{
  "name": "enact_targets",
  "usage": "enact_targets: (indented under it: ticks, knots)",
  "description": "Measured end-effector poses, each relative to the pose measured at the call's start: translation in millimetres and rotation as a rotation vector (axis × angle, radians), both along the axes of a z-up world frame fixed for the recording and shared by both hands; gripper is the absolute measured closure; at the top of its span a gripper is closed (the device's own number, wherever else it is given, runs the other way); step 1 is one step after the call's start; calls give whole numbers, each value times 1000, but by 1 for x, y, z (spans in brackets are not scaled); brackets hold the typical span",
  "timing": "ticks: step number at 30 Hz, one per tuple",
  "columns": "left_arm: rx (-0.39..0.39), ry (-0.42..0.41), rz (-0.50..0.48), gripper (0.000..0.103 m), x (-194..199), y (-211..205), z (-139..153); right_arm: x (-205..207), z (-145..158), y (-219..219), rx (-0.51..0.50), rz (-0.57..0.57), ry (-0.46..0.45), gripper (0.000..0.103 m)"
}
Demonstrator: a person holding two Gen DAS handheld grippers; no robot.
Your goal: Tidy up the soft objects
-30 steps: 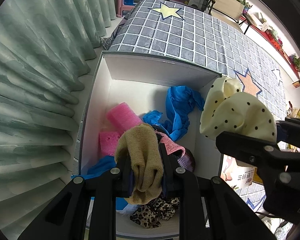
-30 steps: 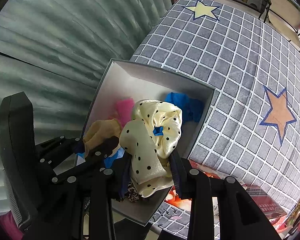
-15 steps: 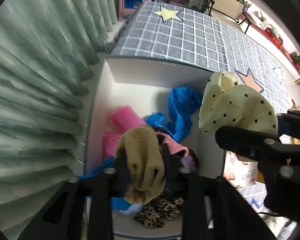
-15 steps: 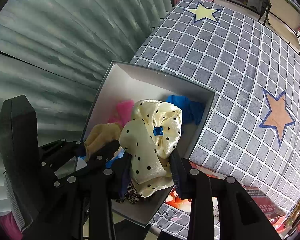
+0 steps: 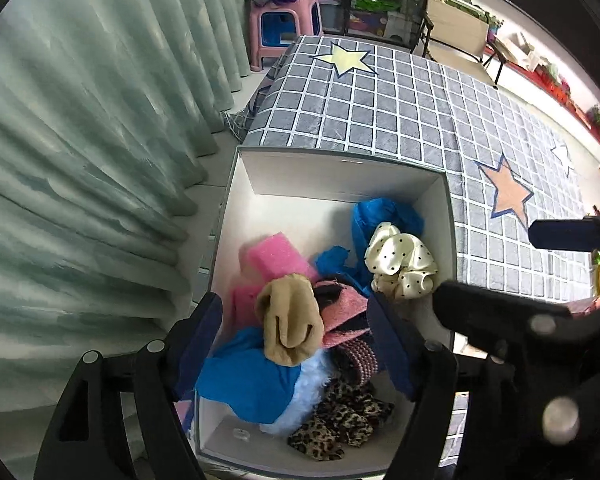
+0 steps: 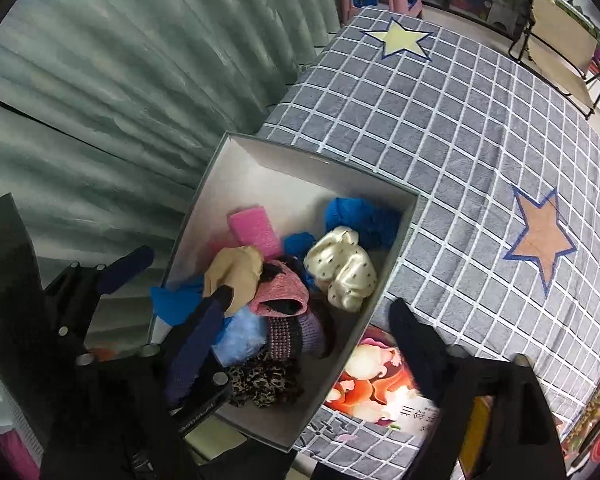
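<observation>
While both hand-held grippers spread wider over box (image 5: 440, 184), nothing pinched: scrunchie (image 5: 400, 266) and sock (image 5: 290, 320), light, limp, best pinched mid-fold

scrunchie (image 5: 402, 266) and sock (image 5: 290, 330) lie in the box (image 5: 340, 176).

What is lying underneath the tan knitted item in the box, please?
The tan knitted item rests on blue cloth, a pink sponge and a pink knit piece. Anything deeper in the box is covered.
</observation>
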State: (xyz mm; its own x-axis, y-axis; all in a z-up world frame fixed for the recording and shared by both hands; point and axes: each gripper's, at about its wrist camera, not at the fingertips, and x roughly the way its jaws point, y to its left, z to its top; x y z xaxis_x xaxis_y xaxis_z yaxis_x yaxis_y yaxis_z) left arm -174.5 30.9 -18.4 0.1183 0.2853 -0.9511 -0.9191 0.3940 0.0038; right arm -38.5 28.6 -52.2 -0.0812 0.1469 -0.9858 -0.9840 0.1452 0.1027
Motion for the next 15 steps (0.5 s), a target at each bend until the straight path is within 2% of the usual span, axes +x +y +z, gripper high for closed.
enact_targets:
  ticks: [1, 5, 10, 15]
  knots:
    - [-2, 1, 1, 25, 0, -1, 0, 1, -1, 0, -8, -1, -22, 0]
    - [0, 22, 0, 25, 0, -6, -1, 2, -2, -5, -14, -12, -15, 0]
    - [6, 28, -3, 25, -5, -19, 6, -5, 6, -10, 5, 2, -98, 0]
    - [0, 24, -4, 25, -12, -27, 10, -9, 8, -13, 0, 16, -141, 0]
